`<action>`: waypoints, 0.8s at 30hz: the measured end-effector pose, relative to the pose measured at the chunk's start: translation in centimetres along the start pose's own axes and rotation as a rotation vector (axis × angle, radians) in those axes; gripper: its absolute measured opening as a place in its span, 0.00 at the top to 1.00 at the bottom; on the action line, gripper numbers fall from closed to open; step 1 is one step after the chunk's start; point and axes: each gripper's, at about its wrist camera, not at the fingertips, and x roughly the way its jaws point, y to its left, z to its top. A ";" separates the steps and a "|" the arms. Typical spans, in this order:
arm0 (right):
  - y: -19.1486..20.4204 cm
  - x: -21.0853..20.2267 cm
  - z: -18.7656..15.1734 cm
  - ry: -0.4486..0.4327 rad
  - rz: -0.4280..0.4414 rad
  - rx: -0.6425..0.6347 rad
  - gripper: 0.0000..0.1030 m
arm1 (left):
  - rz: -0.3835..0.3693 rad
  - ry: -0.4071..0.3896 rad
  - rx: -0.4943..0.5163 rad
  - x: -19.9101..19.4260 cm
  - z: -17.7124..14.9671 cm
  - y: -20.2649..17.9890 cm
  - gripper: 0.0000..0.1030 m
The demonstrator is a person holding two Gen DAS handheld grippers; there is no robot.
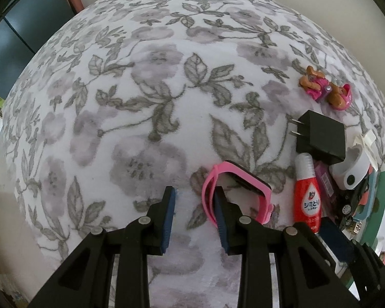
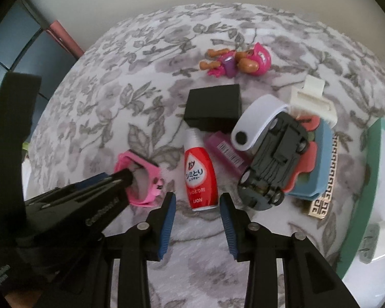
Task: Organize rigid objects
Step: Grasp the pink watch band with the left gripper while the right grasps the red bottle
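Observation:
A pink watch (image 1: 240, 188) lies on the floral cloth (image 1: 154, 97). My left gripper (image 1: 195, 195) is open, and its right finger reaches into the loop of the pink strap; the watch (image 2: 138, 177) shows the same in the right wrist view. A red and white bottle (image 1: 307, 197) lies right of the watch. My right gripper (image 2: 197, 200) is open, its fingers on either side of the bottle's base (image 2: 200, 177). Behind stand a black charger (image 2: 214, 110), a white band (image 2: 256, 123), an upturned black toy car (image 2: 274, 161) and a pink toy figure (image 2: 233, 63).
A pink case (image 2: 225, 150) lies under the white band. A white clip (image 2: 313, 100), a red and blue piece (image 2: 318, 159) and a patterned card (image 2: 323, 200) lie at the right. A teal-edged tray (image 2: 364, 205) borders the cloth on the right.

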 end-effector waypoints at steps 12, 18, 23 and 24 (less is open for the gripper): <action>1.3 1.6 1.2 -0.021 -0.086 -0.065 0.62 | 0.001 -0.003 -0.009 0.3 0.4 -0.1 0.68; 1.7 1.9 1.2 -0.040 -0.104 -0.085 0.68 | 0.029 -0.019 0.014 0.5 0.5 -1.2 0.68; 1.3 1.3 0.4 -0.034 -0.103 -0.094 0.69 | 0.060 -0.039 0.034 0.3 0.2 -2.5 0.70; 1.1 1.2 0.2 -0.033 -0.102 -0.092 0.69 | 0.067 -0.045 0.044 0.3 0.1 -2.8 0.71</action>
